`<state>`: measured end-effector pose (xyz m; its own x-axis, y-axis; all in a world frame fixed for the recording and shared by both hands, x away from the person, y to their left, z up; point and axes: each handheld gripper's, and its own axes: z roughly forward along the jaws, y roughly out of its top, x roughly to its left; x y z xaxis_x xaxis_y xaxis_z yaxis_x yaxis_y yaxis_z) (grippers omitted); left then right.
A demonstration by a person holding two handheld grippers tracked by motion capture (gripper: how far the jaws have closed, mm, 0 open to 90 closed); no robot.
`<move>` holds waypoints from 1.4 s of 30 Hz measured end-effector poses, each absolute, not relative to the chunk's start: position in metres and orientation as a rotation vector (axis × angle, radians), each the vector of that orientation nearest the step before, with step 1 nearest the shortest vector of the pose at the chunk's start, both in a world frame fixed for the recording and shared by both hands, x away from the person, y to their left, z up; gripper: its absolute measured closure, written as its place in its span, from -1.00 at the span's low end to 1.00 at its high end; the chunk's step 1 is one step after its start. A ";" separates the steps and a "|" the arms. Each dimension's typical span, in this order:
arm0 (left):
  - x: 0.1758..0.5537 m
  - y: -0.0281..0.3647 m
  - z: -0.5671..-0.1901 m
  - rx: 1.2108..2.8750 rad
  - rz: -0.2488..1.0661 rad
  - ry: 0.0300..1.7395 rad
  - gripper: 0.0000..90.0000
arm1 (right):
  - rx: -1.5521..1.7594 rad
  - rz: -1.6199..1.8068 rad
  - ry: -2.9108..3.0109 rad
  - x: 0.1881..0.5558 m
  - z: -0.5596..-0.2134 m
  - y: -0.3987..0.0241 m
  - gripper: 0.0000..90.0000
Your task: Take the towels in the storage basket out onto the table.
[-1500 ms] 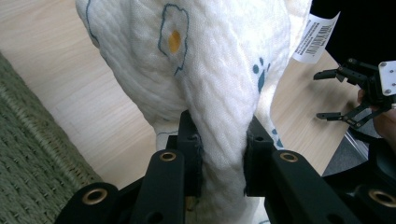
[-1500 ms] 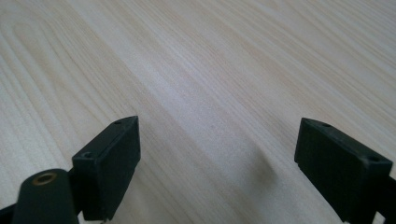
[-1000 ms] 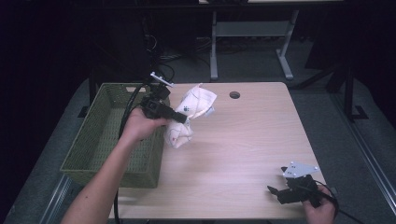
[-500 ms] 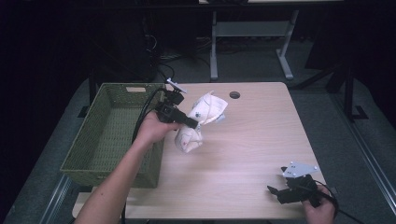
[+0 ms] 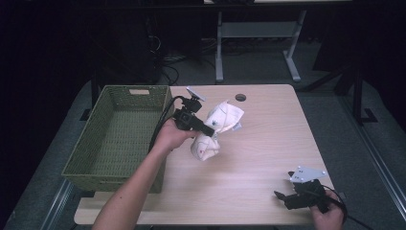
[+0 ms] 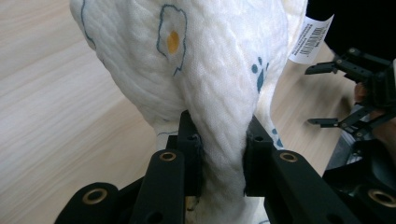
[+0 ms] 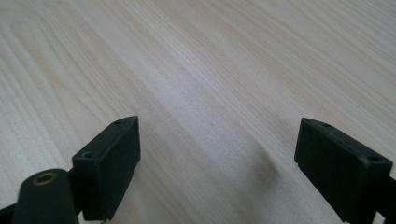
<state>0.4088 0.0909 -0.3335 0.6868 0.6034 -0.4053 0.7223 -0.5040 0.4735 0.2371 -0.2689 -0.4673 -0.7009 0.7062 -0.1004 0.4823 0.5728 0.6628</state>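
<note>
A white quilted cloth [image 5: 218,128] with small printed figures hangs bunched over the middle of the wooden table [image 5: 258,158]. My left gripper [image 5: 209,132] is shut on it, the jaws pinching a fold of the cloth [image 6: 219,93] between them. A white barcode tag [image 6: 312,37] dangles from the cloth's edge. My right gripper [image 5: 282,197] rests at the table's front right corner, open, with bare wood [image 7: 210,93] between its jaws. It also shows far off in the left gripper view as the other gripper [image 6: 359,93].
A green woven basket [image 5: 119,139] stands on the table's left side, beside the left forearm. A round cable hole [image 5: 240,97] sits near the table's far edge. A desk frame [image 5: 258,43] and cables lie on the dark floor behind.
The left gripper has carried the cloth to the right and lower, away from the basket toward the table's middle. The right gripper has stayed put.
</note>
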 end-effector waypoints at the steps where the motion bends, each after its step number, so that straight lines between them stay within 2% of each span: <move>1: 0.408 0.087 -0.335 2.278 -0.245 1.010 0.64 | 0.966 0.880 2.453 0.237 -0.467 -0.269 -0.69; 17: 0.421 0.052 -0.366 2.317 -0.258 1.045 0.64 | 0.960 0.886 2.455 0.237 -0.467 -0.268 -0.69; 27: 0.426 0.041 -0.390 2.285 -0.291 1.097 0.64 | 0.960 0.884 2.454 0.236 -0.466 -0.269 -0.69; 42: 0.428 0.029 -0.400 2.266 -0.297 1.108 0.65 | 0.957 0.886 2.447 0.236 -0.465 -0.270 -0.69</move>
